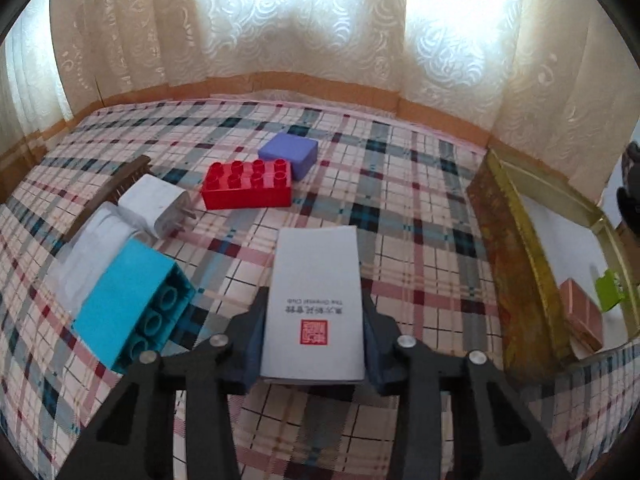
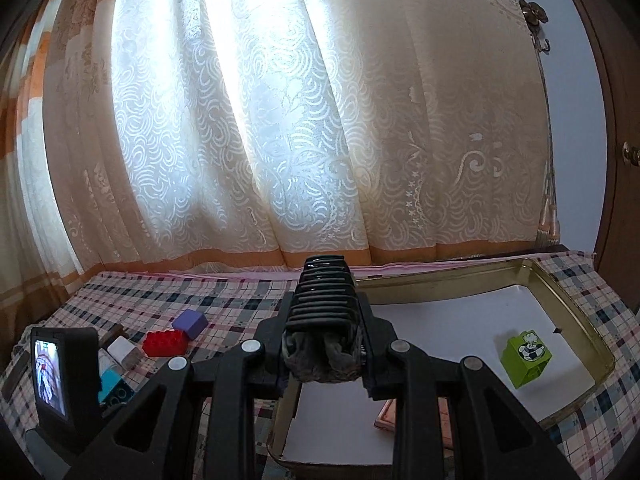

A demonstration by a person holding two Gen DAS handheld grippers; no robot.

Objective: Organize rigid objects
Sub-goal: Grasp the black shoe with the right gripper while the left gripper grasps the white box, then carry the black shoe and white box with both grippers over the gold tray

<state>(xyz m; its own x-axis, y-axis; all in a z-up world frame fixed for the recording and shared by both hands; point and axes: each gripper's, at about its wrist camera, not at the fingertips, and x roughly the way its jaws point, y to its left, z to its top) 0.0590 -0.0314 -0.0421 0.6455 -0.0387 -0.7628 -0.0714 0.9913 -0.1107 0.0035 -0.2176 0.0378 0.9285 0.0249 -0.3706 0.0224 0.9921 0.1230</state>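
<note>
Both claws are gripping something. Left claw [image 1: 314,344] is clamping its pads against the long sides of a white box [image 1: 316,300] with a red seal, which is lying flat on the plaid surface [image 1: 400,208]; the grip looks seated, though I cannot tell whether the box is lifting yet. Right claw [image 2: 322,344] is standing fully closed on a black ribbed object [image 2: 323,300] with something grey and fuzzy at its near end, and is holding it in the air over the near-left part of the tray.

Going from largest to smallest: the gold-rimmed tray [image 2: 440,276] is lying at the right of the surface, lined in white, and is carrying a green block [image 2: 527,356] with a football picture and a copper-coloured flat piece [image 1: 582,316] near its front edge. Left of the white box, a turquoise brick [image 1: 132,300] is lying on its side, touching a white cloth-like bundle [image 1: 92,248]. Behind that are sitting a white plug adapter [image 1: 154,204] and a dark wooden comb-like piece [image 1: 128,176]. Further back, a red studded brick [image 1: 246,184] is touching a purple box [image 1: 290,152].

Judging by this, the sorting is partly done, with two items trayed and two in the claws. Next, the left claw is needing a clean lift and a carry rightward over the tray's raised rim; the right claw needs lowering before letting go.
</note>
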